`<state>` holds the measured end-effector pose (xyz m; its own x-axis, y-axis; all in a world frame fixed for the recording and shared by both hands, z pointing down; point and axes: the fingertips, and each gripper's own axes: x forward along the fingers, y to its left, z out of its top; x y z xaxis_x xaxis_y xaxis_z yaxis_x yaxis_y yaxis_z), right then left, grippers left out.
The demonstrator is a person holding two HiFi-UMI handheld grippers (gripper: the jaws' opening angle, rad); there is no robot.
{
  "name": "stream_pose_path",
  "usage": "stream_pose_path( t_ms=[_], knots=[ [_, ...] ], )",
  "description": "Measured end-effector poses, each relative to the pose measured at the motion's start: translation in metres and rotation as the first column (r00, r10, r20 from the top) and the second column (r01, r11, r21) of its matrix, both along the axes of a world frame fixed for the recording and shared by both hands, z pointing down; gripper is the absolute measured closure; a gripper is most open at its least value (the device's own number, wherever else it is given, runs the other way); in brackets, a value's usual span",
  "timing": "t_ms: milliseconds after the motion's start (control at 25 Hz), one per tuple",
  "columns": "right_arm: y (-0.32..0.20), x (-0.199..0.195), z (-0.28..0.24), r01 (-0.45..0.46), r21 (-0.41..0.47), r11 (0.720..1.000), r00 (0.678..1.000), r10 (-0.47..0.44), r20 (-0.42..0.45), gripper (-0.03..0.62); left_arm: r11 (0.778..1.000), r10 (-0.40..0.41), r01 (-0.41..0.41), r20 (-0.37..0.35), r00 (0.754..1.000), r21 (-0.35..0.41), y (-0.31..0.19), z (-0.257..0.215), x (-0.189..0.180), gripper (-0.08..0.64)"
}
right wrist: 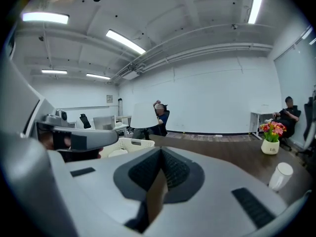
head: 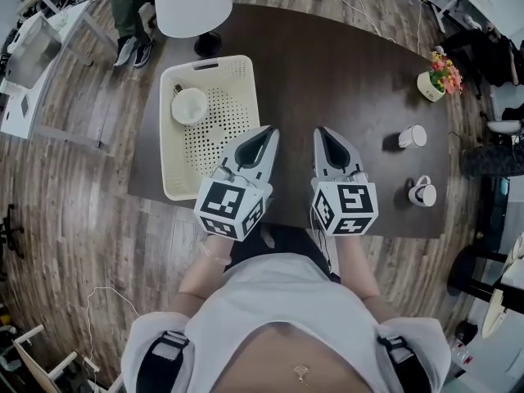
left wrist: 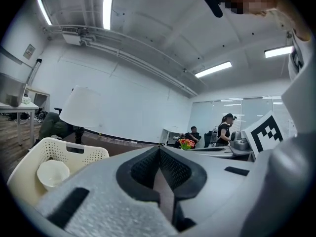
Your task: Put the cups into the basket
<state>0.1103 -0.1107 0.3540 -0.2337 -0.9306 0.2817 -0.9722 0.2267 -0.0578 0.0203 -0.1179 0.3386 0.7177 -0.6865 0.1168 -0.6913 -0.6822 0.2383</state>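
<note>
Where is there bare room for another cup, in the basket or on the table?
In the cream perforated plastic basket, the near half below the white cup is bare. The dark wooden table is free between basket and white mugs. Its right edge is crowded: mugs, a white flowerpot.

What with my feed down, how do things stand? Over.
Left gripper, right gripper shut, empty. One cup in basket; far cup, near cup on table at right. Nothing blocking.

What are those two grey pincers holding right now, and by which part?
Nothing is held. The left gripper and the right gripper both have their fingers shut together with nothing between them, above the dark brown wooden table.
</note>
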Motion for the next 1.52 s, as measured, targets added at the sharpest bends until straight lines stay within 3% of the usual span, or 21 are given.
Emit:
stream_pose_path(
  t_ms=[480, 880, 1200, 1520],
  knots=[
    [-0.001, -0.007, 0.001, 0.042, -0.003, 0.999, 0.999, -0.042, 0.006, 0.581, 1.0, -0.005, 0.005, 0.003, 1.0, -0.021, 0.0, 0.004, 0.003, 0.551],
    [0.003, 0.006, 0.001, 0.015, -0.001, 1.0, 1.0, -0.015, 0.012, 0.581, 0.999, 0.029, -0.029, 0.004, 1.0, -0.034, 0.002, 0.008, 0.021, 0.551],
    [0.013, 0.031, 0.001, -0.058, -0.009, 0.998, 0.998, 0.058, 0.033, 0.581, 0.995, 0.095, -0.095, -0.002, 0.995, -0.033, 0.007, 0.007, 0.048, 0.551],
    [0.042, 0.093, 0.006, -0.195, -0.026, 0.98, 0.98, 0.196, 0.026, 0.581, 0.975, 0.22, -0.22, -0.006, 0.975, -0.04, 0.023, 0.009, 0.107, 0.551]
  ],
)
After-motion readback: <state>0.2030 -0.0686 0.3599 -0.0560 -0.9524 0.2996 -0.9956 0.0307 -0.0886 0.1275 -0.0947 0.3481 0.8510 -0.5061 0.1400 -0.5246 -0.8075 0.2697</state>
